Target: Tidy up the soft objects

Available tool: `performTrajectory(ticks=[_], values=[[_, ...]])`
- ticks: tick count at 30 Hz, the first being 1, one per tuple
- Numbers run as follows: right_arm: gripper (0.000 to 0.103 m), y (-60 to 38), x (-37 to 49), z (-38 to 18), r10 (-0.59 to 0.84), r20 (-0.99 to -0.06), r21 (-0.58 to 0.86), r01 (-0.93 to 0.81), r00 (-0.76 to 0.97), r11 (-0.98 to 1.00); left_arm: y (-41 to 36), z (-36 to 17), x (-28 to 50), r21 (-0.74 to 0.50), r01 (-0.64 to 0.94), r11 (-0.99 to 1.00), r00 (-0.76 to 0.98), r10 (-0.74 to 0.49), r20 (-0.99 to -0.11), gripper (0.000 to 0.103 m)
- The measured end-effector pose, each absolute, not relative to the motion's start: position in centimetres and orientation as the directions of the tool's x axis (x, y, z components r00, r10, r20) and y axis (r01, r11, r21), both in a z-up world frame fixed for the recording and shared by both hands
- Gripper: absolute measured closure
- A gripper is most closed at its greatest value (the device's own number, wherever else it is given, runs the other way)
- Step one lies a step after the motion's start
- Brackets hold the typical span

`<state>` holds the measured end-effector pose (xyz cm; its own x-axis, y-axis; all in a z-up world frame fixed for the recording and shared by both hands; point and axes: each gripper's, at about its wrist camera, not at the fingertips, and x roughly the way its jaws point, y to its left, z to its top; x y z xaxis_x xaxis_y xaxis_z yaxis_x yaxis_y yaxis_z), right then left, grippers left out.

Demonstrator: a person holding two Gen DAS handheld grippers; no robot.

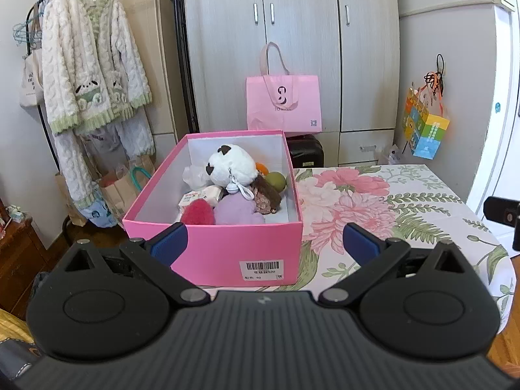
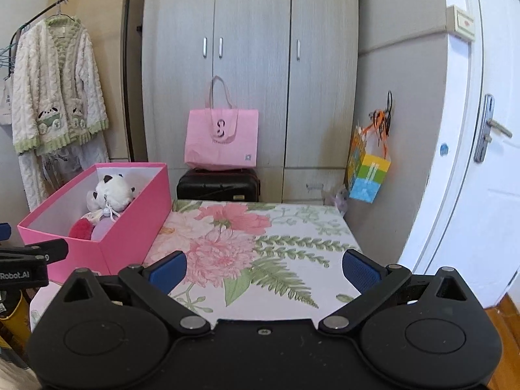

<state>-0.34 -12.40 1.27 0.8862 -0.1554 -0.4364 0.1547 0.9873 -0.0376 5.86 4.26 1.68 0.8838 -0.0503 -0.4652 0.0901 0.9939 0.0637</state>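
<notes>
– Where are your grippers?

– My left gripper [image 1: 265, 239] hovers spread wide and empty before the pink box [image 1: 227, 253]; my right gripper [image 2: 264, 265] gapes empty over the floral tablecloth [image 2: 276, 237].

– And the soft toys?

– Inside the box: a panda plush [image 1: 232, 167] tops a red [image 1: 197, 213] and a purple plush [image 1: 237, 209]; smaller items are half buried. A grey wardrobe [image 2: 253, 65] stands behind.

We see the pink box [image 1: 227, 253] open-topped, straight ahead of the left jaws and ahead-left of the right jaws. Inside it a white panda plush [image 1: 231, 169] sits on top, leaning on the pile; nearer the jaws lie a red fluffy toy [image 1: 197, 213] and a lilac plush [image 1: 236, 210], touching.
</notes>
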Motion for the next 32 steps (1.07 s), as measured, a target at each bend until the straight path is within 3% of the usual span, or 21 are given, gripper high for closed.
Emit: performTrajectory(ticks=[32], values=[[0.000, -13.1, 0.1, 0.1, -0.174, -0.454, -0.019, 0.186, 0.874, 0.982, 4.7, 1.6, 5.3, 0.060, 0.090, 0.994, 0.897, -0.055, -0.438, 0.000]])
